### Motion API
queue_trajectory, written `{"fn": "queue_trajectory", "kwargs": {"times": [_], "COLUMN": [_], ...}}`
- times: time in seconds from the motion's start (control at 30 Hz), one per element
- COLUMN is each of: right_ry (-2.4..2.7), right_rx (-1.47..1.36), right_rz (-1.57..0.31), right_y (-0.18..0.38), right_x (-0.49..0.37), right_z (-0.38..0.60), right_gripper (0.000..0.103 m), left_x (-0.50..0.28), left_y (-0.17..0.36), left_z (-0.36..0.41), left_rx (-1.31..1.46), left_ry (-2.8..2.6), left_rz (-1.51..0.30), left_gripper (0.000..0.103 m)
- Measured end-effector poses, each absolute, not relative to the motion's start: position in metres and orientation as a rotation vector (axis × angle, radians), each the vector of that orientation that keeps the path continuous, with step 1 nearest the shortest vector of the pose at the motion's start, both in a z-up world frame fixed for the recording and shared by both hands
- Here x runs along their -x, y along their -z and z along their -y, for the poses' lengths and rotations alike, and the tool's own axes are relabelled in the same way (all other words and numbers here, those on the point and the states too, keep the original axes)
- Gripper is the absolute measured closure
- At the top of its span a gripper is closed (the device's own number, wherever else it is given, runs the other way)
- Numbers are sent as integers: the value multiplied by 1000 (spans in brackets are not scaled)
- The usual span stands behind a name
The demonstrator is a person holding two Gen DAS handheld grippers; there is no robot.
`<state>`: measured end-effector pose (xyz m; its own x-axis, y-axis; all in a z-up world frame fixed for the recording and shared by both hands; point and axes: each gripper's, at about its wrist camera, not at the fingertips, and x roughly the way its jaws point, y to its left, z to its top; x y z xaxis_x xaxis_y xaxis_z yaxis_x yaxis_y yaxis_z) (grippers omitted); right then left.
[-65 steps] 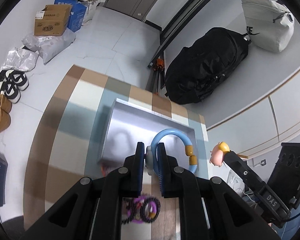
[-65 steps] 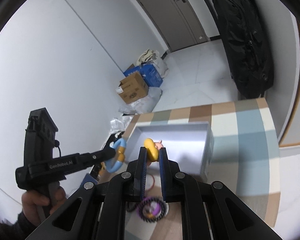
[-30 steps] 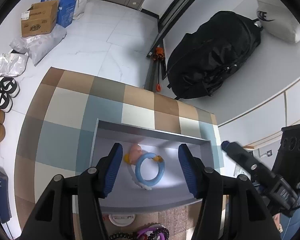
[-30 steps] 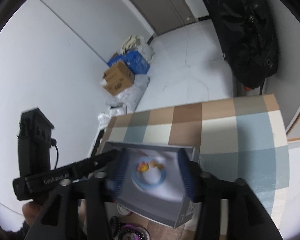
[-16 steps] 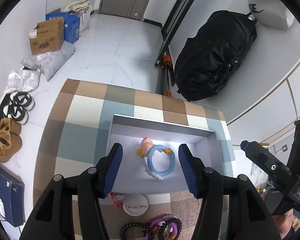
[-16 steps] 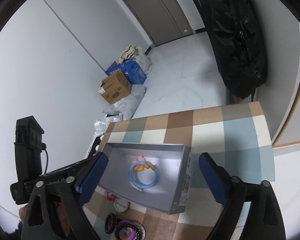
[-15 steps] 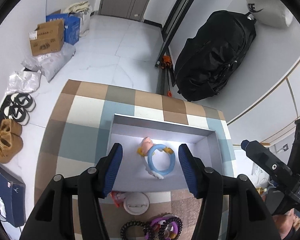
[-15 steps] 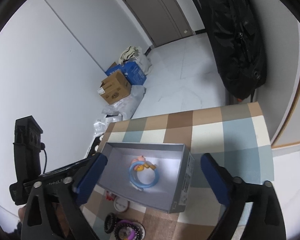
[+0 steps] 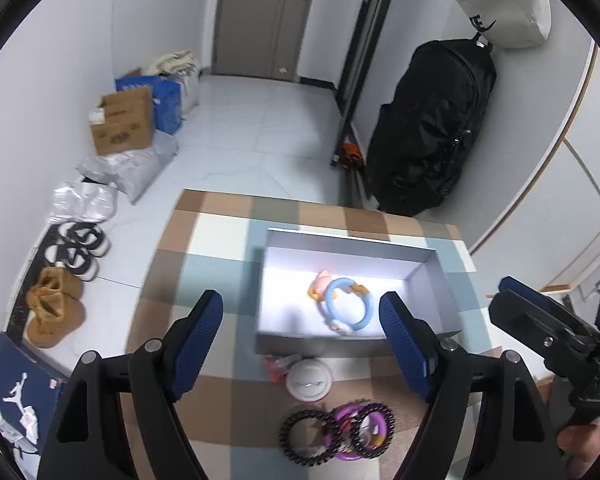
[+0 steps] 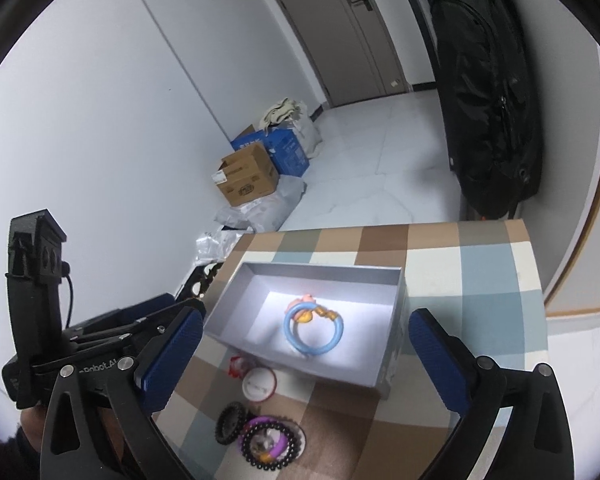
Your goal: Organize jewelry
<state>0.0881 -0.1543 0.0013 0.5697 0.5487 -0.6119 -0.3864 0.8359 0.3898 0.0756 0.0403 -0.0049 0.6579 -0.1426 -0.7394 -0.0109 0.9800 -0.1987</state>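
Observation:
A grey open box (image 9: 428, 276) (image 10: 392, 280) sits on the checkered table. Inside it lie a blue ring bracelet (image 9: 348, 312) (image 10: 312, 330) and a small pink and yellow charm (image 9: 319, 283) (image 10: 302, 301). In front of the box lie a white round case (image 9: 309, 380) (image 10: 259, 385), a small red item (image 9: 277, 364), a black coil bracelet (image 9: 310, 438) (image 10: 229, 424) and purple and black bead bracelets (image 9: 360, 428) (image 10: 272, 444). My left gripper (image 9: 300, 344) is open and empty, above the table's near side. My right gripper (image 10: 304, 360) is open and empty too.
The checkered tablecloth (image 9: 220, 240) (image 10: 480, 272) covers the table. On the floor are cardboard boxes (image 9: 124, 124), plastic bags, shoes (image 9: 76, 244) and a large black bag (image 9: 432, 128) against the wall. The other gripper shows at the right edge (image 9: 548, 328) and the left edge (image 10: 112, 332).
Both grippers let go of the blue bracelet and the charm into the box, opened wide, and have drawn back and up. The loose bracelets in front of the box have come into view.

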Motion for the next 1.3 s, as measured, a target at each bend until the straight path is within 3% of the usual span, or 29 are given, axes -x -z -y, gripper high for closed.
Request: {"fn": "queue_trajectory", "kwargs": {"times": [0.57, 1.1, 1.3], "right_ry": [-580, -572, -574], "right_rx": [-128, -139, -148], "right_rz": [-758, -824, -835], "right_y": [4, 21, 23], "right_x": [-35, -28, -30], "right_z": [150, 156, 159], "right_gripper": [0, 0, 0], "left_x": [-35, -36, -34], "left_y": [19, 71, 77], "left_z": [-52, -48, -45], "left_rx": [215, 306, 300], "left_ry": [89, 192, 209], "left_rz": [-830, -1105, -1131], "left_gripper": [25, 26, 26]}}
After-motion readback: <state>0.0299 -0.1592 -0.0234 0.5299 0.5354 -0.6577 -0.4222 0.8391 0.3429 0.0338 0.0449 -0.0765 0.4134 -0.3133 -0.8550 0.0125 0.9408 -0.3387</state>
